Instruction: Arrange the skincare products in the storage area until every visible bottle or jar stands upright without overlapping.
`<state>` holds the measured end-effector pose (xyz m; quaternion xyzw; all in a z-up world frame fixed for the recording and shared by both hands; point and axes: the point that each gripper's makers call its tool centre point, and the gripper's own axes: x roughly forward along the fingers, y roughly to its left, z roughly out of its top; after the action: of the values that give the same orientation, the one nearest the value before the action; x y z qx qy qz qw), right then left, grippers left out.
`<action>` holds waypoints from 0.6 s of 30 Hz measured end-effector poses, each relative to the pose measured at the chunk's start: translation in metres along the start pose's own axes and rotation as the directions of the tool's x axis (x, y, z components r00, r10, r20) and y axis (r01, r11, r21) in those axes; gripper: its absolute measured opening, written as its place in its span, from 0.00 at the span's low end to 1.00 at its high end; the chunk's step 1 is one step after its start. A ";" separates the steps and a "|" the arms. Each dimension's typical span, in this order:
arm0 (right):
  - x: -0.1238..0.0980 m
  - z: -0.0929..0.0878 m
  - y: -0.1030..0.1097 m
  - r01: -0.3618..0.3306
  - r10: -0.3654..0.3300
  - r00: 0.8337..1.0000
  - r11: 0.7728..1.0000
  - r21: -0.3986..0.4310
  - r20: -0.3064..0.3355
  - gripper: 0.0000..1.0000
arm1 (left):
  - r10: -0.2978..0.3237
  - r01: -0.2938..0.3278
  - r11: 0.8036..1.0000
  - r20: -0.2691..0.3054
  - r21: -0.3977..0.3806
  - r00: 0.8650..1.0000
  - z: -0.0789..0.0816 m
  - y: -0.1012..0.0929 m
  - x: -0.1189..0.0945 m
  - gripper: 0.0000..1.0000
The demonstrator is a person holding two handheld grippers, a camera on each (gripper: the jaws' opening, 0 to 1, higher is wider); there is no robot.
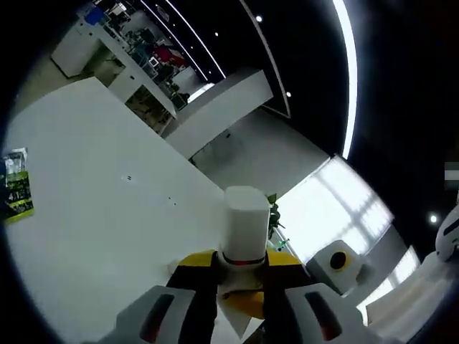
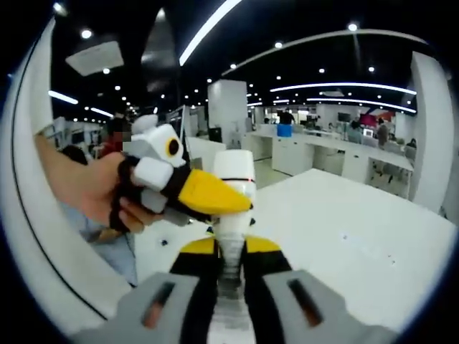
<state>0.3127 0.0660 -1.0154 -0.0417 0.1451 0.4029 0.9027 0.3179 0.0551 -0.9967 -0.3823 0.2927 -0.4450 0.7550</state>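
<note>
A white bottle (image 1: 244,222) with a white cap and a thin red band stands up between the yellow jaws of my left gripper (image 1: 240,269), which is shut on it just below the band. In the right gripper view the same bottle (image 2: 234,170) is held in the air above the table. My right gripper (image 2: 229,252) is shut on its lower body. The left gripper (image 2: 215,195) comes in from the left in a person's hand (image 2: 86,186), and its yellow jaw lies across the bottle under the cap.
A wide white table (image 1: 93,208) stretches to the left and lies below the bottle (image 2: 344,229). A green printed packet (image 1: 16,188) rests near the table's left edge. White desks and counters (image 2: 315,154) stand far behind.
</note>
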 end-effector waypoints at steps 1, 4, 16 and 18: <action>0.001 0.001 0.000 0.000 0.000 1.000 1.000 -0.003 0.001 0.12 | 0.002 -0.002 1.000 0.008 -0.006 1.000 0.001 0.001 -0.001 0.21; 0.001 0.004 0.000 0.008 -0.007 1.000 0.999 -0.038 0.012 0.14 | 0.004 -0.003 0.999 0.042 -0.042 0.999 0.007 0.004 -0.004 0.20; -0.018 -0.004 -0.017 0.041 -0.052 0.997 0.983 0.177 0.058 0.33 | 0.035 -0.029 0.999 0.153 -0.040 0.988 0.042 0.015 -0.019 0.19; -0.021 -0.006 -0.019 0.031 -0.050 0.996 0.968 0.251 0.072 0.37 | 0.029 -0.027 0.999 0.171 -0.018 0.985 0.049 0.014 -0.021 0.19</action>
<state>0.3121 0.0368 -1.0154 0.0849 0.1585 0.3642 0.9138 0.3533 0.0939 -0.9797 -0.4208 0.2357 -0.3977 0.7805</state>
